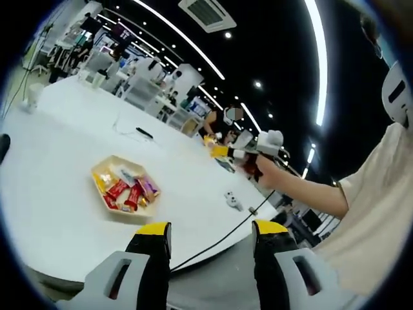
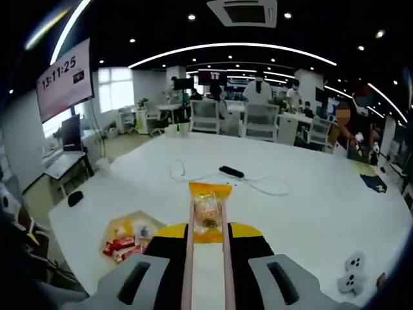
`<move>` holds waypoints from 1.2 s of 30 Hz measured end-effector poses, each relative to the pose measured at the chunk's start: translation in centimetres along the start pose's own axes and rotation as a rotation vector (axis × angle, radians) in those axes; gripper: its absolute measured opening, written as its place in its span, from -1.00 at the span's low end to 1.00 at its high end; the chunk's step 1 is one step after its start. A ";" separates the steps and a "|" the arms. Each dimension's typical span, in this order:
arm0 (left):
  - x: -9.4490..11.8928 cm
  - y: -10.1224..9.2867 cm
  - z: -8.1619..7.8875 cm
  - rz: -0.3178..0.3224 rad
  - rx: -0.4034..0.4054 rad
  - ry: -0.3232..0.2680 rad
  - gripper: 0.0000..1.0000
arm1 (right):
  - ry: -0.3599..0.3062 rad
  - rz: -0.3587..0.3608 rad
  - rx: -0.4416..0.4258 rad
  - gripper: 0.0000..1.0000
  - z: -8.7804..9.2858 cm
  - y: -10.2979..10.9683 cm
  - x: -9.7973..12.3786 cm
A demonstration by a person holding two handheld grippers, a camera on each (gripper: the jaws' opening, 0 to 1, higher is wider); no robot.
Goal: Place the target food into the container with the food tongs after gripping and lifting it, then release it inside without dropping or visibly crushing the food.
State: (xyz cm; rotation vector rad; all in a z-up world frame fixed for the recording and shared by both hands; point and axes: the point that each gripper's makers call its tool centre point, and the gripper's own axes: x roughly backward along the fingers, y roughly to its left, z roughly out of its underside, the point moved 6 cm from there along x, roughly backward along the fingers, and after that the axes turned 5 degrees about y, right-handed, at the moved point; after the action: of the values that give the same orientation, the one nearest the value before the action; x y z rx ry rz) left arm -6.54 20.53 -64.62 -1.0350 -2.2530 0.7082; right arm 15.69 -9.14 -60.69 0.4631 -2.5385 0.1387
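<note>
The right tool (image 2: pixel 208 248) is clamped around a pair of food tongs (image 2: pixel 208 271), whose two pale arms run forward between its jaws, and the tongs in turn pinch a small snack packet (image 2: pixel 208 213) in a yellow wrapper at their tips. The packet hangs clear of the white tabletop (image 2: pixel 303 194), lifted and apparently undamaged as far as the right gripper view shows. The container, a shallow cream tray (image 1: pixel 115 161) already holding several wrapped sweets (image 1: pixel 129 192), sits near the tabletop's front edge; in the right gripper view it lies low and to the left of the packet, well apart from it. The left tool (image 1: pixel 210 236) holds nothing, its yellow-tipped jaws spread wide, and hovers back from the tabletop, looking toward the tray. In the left gripper view the right tool is raised above the tabletop in the person's hand (image 1: pixel 264 169). Gripping and lifting look done. What remains, by my reading, is carrying the packet across over the tray, lowering it inside, and easing the tongs open so it settles without a drop.
</note>
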 end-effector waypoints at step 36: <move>-1.1 -1.9 0.9 0.056 -0.027 0.074 -0.01 | -0.043 -0.179 0.047 -0.56 -1.0 9.9 -0.3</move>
State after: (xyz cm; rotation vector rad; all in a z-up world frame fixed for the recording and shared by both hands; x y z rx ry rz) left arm -7.49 18.42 -64.30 -1.1234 -2.1829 0.6534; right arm 12.96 0.38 -60.05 0.7159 -2.5251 0.1225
